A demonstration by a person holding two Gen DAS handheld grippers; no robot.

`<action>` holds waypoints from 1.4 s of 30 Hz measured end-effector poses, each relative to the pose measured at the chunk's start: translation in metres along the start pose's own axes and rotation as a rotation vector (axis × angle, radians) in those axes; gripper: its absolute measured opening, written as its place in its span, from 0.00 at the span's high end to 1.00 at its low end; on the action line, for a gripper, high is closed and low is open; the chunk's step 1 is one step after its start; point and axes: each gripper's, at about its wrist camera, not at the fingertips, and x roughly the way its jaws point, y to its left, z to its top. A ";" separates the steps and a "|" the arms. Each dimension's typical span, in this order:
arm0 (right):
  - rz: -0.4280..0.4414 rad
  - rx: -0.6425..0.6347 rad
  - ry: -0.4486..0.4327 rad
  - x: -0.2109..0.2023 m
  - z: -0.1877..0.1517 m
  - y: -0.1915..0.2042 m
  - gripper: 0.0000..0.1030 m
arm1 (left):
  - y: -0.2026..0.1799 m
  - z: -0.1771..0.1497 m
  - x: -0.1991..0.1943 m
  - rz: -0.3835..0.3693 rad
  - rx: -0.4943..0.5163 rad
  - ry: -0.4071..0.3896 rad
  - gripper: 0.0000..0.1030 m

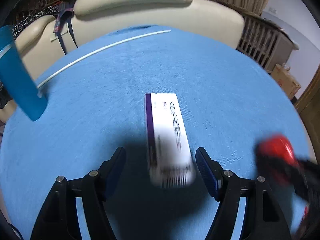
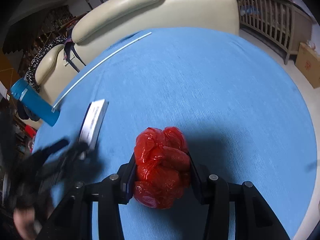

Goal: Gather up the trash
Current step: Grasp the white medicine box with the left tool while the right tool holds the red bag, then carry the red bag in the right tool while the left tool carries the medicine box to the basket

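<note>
A white box with a purple edge [image 1: 168,138] lies on the blue table cloth [image 1: 220,92], its near end between the fingers of my left gripper [image 1: 161,160]. The jaws stand open and wide of the box on both sides. In the right wrist view my right gripper [image 2: 162,172] is shut on a crumpled red plastic bag [image 2: 162,166], both pads pressing its sides. The same bag [image 1: 278,156] shows blurred at the right edge of the left wrist view. The box [image 2: 94,120] and the blurred left gripper [image 2: 66,152] appear left of the bag.
A blue bottle [image 1: 18,76] stands at the table's left edge, also seen as the bottle [image 2: 34,102] in the right wrist view. A thin white rod [image 1: 100,50] lies across the far side. A cream armchair [image 1: 140,6] stands behind the table, a wooden rail [image 1: 262,44] and cardboard box [image 2: 309,68] at right.
</note>
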 end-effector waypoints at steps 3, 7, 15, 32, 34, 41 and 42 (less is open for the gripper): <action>0.011 0.001 -0.003 -0.008 -0.012 -0.002 0.53 | -0.004 0.011 0.022 0.041 -0.002 0.046 0.28; 0.023 0.007 0.000 -0.009 -0.024 -0.003 0.53 | -0.004 0.011 0.020 0.032 0.010 0.045 0.55; 0.057 0.010 -0.008 -0.014 -0.041 0.013 0.53 | 0.004 -0.041 -0.012 0.023 0.021 0.007 0.55; 0.092 0.053 -0.068 -0.078 -0.118 0.028 0.53 | 0.002 -0.125 -0.102 0.005 0.039 -0.075 0.55; 0.095 0.065 -0.077 -0.086 -0.125 0.025 0.53 | -0.001 -0.128 -0.109 -0.003 0.048 -0.082 0.55; 0.123 0.116 -0.121 -0.119 -0.154 0.013 0.53 | -0.026 -0.146 -0.141 -0.030 0.098 -0.122 0.55; 0.126 0.121 -0.128 -0.123 -0.158 0.012 0.53 | -0.029 -0.147 -0.145 -0.034 0.106 -0.126 0.55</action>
